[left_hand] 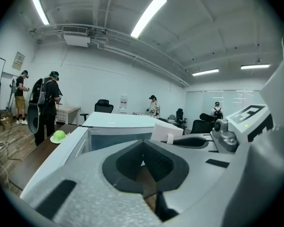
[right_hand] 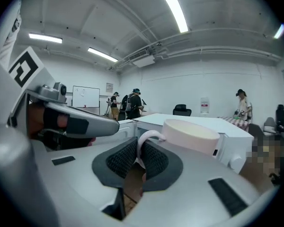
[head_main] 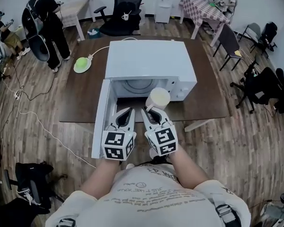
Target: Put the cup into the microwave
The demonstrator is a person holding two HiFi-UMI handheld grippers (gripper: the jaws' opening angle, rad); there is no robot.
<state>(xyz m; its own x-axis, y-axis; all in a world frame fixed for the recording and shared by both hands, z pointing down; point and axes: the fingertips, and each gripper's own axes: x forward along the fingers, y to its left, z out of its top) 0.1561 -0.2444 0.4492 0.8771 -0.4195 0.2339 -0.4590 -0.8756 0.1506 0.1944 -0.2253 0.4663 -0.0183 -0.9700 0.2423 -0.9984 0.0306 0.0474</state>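
The pale cup [head_main: 157, 98] is held up just in front of the microwave's [head_main: 151, 60] open cavity, near the front edge of the tabletop [head_main: 83, 98]. The right gripper [head_main: 149, 111] has its jaws clamped narrowly on the cup's handle [right_hand: 146, 137]. Just beside it, the left gripper [head_main: 129, 111] has its jaws together on nothing, next to the swung-out door [head_main: 100, 122].

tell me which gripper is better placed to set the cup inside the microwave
Right. The right gripper clamps the cup by its handle, just in front of the open microwave. The left gripper is shut on nothing, beside the open door.
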